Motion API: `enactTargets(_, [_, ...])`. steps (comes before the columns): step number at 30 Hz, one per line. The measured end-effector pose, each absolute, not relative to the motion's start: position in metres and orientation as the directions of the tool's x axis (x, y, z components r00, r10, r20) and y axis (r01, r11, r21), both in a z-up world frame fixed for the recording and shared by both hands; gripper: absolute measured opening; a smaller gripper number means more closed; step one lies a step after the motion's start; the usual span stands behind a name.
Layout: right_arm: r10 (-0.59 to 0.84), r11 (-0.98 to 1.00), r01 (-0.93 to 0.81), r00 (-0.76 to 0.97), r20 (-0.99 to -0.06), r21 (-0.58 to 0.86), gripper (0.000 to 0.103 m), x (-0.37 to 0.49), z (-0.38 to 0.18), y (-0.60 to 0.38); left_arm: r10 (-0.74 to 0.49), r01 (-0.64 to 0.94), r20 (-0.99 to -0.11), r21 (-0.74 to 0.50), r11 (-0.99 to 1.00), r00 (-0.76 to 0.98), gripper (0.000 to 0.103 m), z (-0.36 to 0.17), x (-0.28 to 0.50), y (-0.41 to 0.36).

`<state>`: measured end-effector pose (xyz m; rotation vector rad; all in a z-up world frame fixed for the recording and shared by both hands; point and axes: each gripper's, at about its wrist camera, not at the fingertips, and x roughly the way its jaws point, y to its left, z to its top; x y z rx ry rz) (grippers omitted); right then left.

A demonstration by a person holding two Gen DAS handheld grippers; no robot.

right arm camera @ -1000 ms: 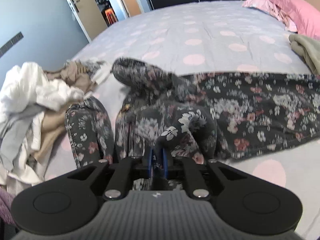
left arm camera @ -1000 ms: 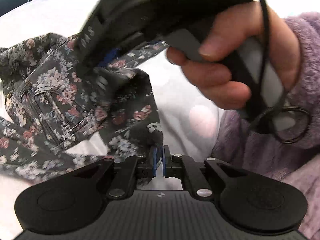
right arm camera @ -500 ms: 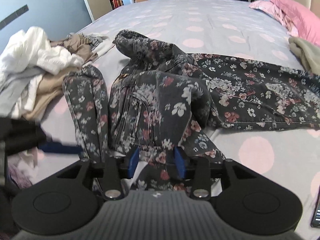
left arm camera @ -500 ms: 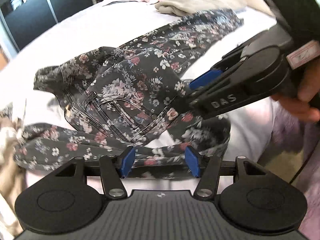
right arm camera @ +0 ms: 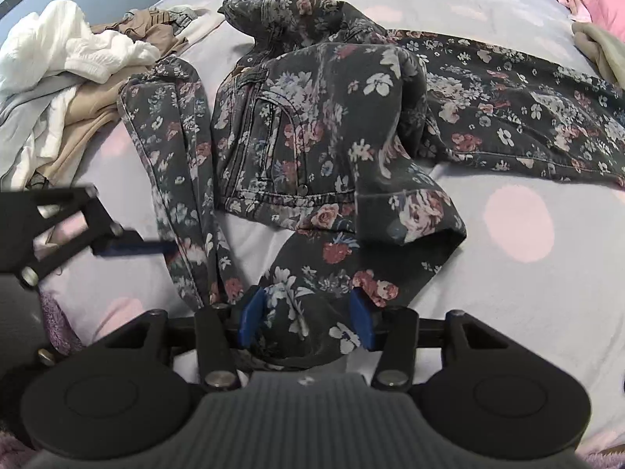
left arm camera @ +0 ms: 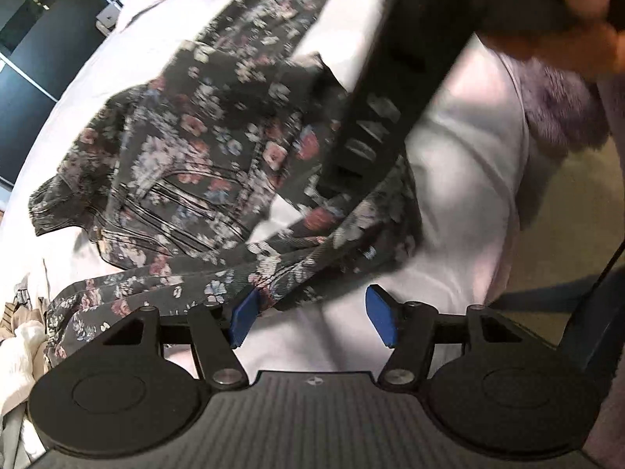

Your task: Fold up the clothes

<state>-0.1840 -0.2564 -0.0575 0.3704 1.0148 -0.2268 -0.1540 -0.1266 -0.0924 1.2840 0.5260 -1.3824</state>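
One pair of floral jeans (right arm camera: 312, 125) lay crumpled on the dotted bedspread (right arm camera: 519, 281), one leg stretched rightward. Both grippers had just been opening. The right gripper (right arm camera: 304, 314) stood wide with a fold of denim lying loosely between its pads. The left gripper (left arm camera: 312, 314) stood wide, fabric touching only its left pad. Unsorted laundry (right arm camera: 74, 78) lay nearby at left.

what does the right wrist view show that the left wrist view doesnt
Only the right wrist view: the white and beige clothes heap, pink dots on the bedspread, and a fold of floral jeans between the right gripper's open jaws. Only the left wrist view: a hand in a fuzzy purple sleeve, and the left gripper open over bare sheet. Both: the jeans and the bed.
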Motion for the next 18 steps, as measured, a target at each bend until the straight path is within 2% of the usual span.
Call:
enactTargets(11, [0.074,0.953,0.206,0.555,-0.829,0.223,0.051,-0.177,-0.051,-0.235,-0.419,0.956,-0.897,0.233,-0.176,0.141,0.051,-0.065,-0.123,-0.124])
enactTargets(18, [0.088,0.956,0.185,0.564,-0.821,0.229,0.052,-0.168,-0.053,-0.232,-0.401,0.963,-0.891,0.262,-0.069,0.214,0.049,-0.061,-0.1,-0.123])
